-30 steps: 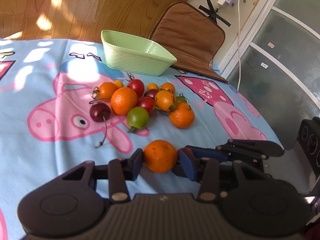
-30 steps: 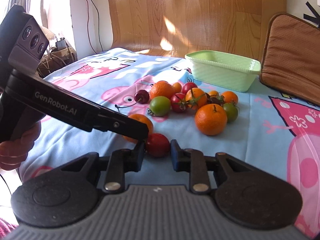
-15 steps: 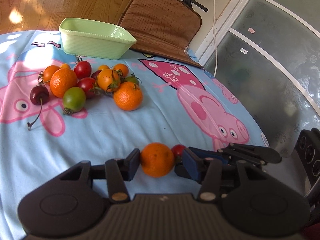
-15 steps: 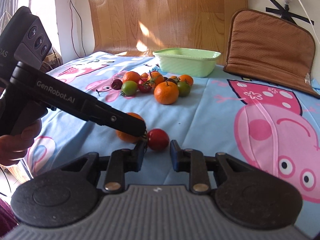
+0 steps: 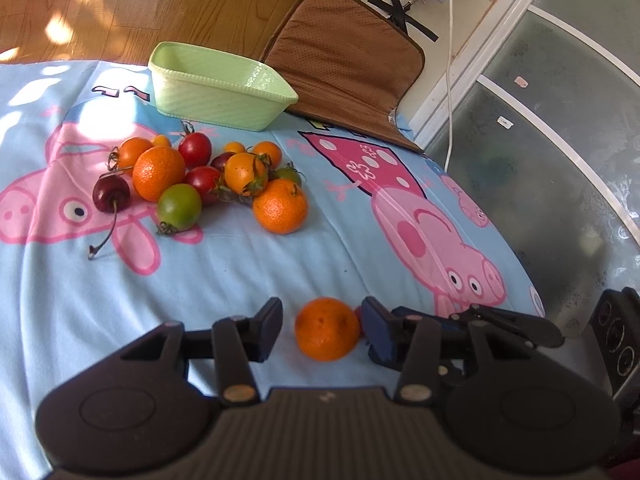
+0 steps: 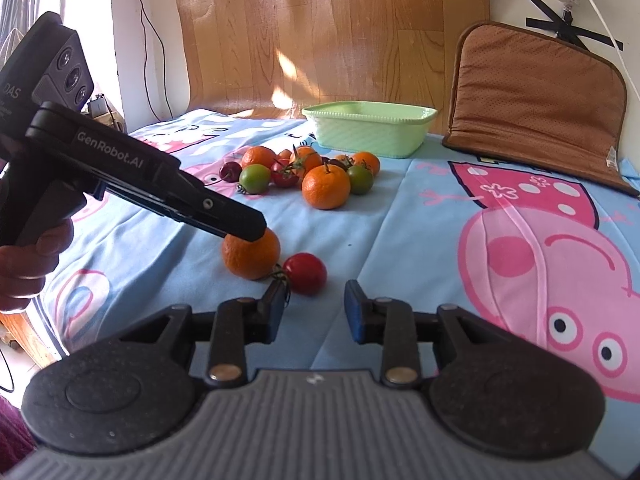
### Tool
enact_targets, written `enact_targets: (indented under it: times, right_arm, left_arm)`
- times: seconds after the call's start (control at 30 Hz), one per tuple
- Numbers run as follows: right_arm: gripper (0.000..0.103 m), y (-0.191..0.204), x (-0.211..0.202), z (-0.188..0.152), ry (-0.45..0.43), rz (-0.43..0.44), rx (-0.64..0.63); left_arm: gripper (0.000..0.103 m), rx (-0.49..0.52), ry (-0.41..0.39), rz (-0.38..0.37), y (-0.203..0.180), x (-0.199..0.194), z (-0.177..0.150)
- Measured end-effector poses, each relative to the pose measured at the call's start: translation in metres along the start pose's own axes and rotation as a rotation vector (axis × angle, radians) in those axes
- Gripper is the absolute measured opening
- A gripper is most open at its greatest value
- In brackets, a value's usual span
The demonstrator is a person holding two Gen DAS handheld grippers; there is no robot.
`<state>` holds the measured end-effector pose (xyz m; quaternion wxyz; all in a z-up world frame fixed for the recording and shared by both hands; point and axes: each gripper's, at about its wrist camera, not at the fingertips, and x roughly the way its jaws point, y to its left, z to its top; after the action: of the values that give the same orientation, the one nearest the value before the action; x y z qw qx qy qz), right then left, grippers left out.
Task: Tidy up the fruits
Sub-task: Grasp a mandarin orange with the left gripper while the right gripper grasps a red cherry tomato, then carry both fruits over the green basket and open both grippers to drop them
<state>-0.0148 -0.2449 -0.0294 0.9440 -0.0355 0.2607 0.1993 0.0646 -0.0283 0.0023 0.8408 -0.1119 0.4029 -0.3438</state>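
An orange mandarin lies on the blue cartoon cloth between the open fingers of my left gripper; neither pad touches it. It also shows in the right wrist view, partly under the left gripper's arm. A red cherry tomato lies beside it, just ahead of my open right gripper. A pile of mandarins, tomatoes and a cherry sits farther back, in front of an empty green basket.
A brown seat cushion leans behind the basket at the cloth's far right corner. The cloth's right edge drops off toward a glass door. The other gripper's body is close at the right.
Both grippers have opened: the left let go of the mandarin, the right let go of the red tomato. Both fruits now rest on the cloth near the front.
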Motion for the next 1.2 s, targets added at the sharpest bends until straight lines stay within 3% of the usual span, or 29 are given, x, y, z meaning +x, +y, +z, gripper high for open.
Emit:
enact_targets:
  times: [0.13,0.2,0.53,0.6,0.63,0.77,0.93,1.1,1.2]
  right_arm:
    - [0.044,0.003,-0.001,0.001,-0.007,0.004,-0.022]
    - [0.044,0.004,0.000,0.002,-0.007,0.001,-0.038]
    - [0.043,0.008,0.014,0.006,0.027,0.050,-0.107]
    - [0.038,0.008,0.016,0.007,0.027,0.060,-0.104]
    - [0.030,0.008,0.017,0.007,0.025,0.061,-0.102]
    - [0.028,0.005,0.018,0.009,0.022,0.050,-0.093]
    - [0.028,-0.016,0.020,0.034,-0.027,0.051,-0.018]
    - [0.028,-0.052,0.041,0.094,-0.132,0.020,0.013]
    - [0.028,-0.073,0.072,0.129,-0.144,0.033,0.048]
  left_arm:
    - [0.048,0.039,0.003,0.010,-0.011,0.005,-0.001]
    - [0.037,0.029,0.006,0.027,-0.009,0.009,-0.002]
    - [0.036,-0.041,-0.031,0.024,0.011,-0.007,-0.002]
    - [0.036,-0.040,-0.030,0.027,0.012,-0.009,-0.002]
    - [0.036,-0.042,-0.029,0.025,0.012,-0.010,-0.001]
    - [0.036,-0.043,-0.035,0.015,0.014,-0.014,0.007]
    - [0.036,0.022,-0.076,0.037,0.008,-0.021,0.042]
    - [0.036,0.114,-0.139,0.096,0.003,-0.017,0.107]
    - [0.036,0.106,-0.149,0.127,0.014,0.004,0.150]
